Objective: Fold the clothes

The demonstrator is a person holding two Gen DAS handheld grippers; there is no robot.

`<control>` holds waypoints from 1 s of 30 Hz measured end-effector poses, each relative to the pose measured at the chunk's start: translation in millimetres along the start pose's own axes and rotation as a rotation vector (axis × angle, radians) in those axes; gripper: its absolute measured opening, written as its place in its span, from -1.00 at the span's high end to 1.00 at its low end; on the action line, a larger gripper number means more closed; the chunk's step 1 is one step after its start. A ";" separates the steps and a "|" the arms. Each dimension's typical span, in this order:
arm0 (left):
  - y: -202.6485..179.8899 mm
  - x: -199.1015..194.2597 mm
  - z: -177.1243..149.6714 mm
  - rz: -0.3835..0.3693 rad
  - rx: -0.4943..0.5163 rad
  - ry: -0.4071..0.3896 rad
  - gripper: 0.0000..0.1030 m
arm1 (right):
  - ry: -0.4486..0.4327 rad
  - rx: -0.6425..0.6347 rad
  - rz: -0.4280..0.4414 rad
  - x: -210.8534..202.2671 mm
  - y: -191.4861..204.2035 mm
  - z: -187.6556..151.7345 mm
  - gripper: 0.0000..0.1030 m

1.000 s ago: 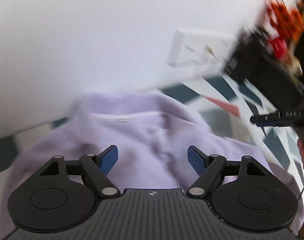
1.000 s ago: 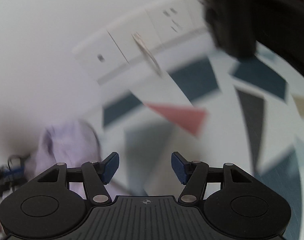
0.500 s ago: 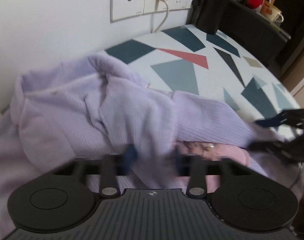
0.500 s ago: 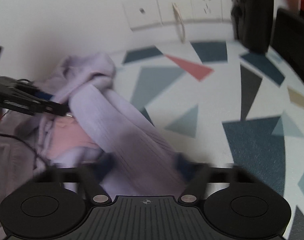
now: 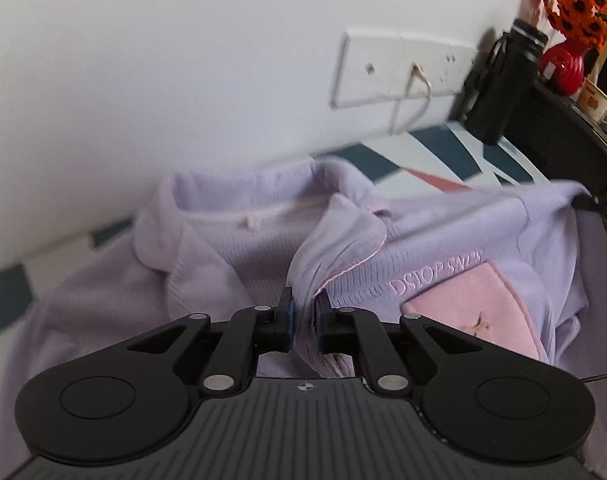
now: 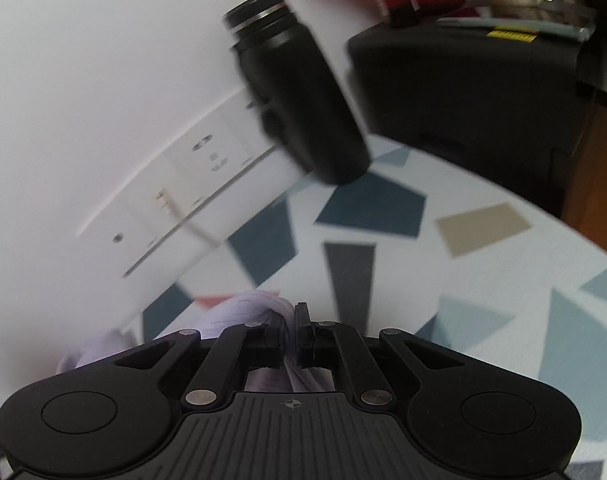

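Now both pinch fabric: left hand-held gripper [image 5: 302,316] at lilac sweater's [image 5: 231,256] placket, right hand-held gripper [image 6: 288,336] on a bunched fold. Lift evenly, keep cloth taut above table [image 6: 483,280].

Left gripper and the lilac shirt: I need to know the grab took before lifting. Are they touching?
Touching. The left wrist view shows the left gripper pinching a fold of the lilac shirt between its blue pads.

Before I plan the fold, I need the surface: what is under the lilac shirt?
The lilac shirt lies on a table patterned with coloured triangles, visible past its collar and shoulder. Whatever is directly beneath the fabric is covered; nothing else shows.
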State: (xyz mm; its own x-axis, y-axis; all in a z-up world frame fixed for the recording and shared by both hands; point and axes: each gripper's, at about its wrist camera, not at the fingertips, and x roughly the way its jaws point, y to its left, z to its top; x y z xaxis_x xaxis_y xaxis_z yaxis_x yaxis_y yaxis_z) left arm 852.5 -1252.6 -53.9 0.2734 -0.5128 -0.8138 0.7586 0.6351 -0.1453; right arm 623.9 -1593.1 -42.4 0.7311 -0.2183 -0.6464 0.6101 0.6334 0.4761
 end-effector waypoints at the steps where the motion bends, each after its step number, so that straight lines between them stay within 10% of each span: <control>1: -3.9 11.1 -2.0 -0.012 0.005 0.024 0.80 | 0.001 -0.039 -0.045 5.1 1.3 -0.8 0.92; 4: -13.8 43.5 -11.4 -0.016 0.025 0.108 0.74 | 0.055 -0.140 -0.173 29.7 -0.1 -9.6 0.91; 11: -17.5 35.8 13.7 -0.017 0.164 0.155 -0.27 | 0.133 -0.157 -0.222 36.7 -11.4 -20.4 0.33; 17: -27.7 47.6 73.3 -0.091 0.107 0.083 -0.27 | 0.052 -0.141 -0.048 20.5 -2.0 -1.5 -0.06; 22: -49.8 104.4 98.0 -0.038 0.090 0.113 -0.18 | 0.154 -0.241 -0.069 67.1 19.3 -4.9 -0.08; 24: -49.5 116.6 98.0 -0.018 0.077 0.105 0.78 | 0.181 -0.315 -0.104 79.6 26.5 -13.5 -0.09; 26: -51.2 118.7 96.6 0.016 0.082 0.064 0.76 | 0.173 -0.377 -0.132 82.7 33.4 -20.3 0.06; 28: -60.9 118.1 93.4 0.062 0.148 0.011 0.77 | 0.134 -0.406 -0.155 83.0 37.6 -24.3 0.86; 30: -65.9 121.7 91.8 0.102 0.181 -0.018 0.77 | 0.095 -0.431 -0.168 88.1 41.5 -27.2 0.89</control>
State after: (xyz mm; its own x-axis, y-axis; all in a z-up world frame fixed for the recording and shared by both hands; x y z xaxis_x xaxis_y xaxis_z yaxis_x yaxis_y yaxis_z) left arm 890.1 -1409.9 -91.7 0.3639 -0.4621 -0.8087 0.8195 0.5715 0.0423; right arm 705.3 -1565.9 -95.8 0.5896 -0.2877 -0.7547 0.5206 0.8498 0.0828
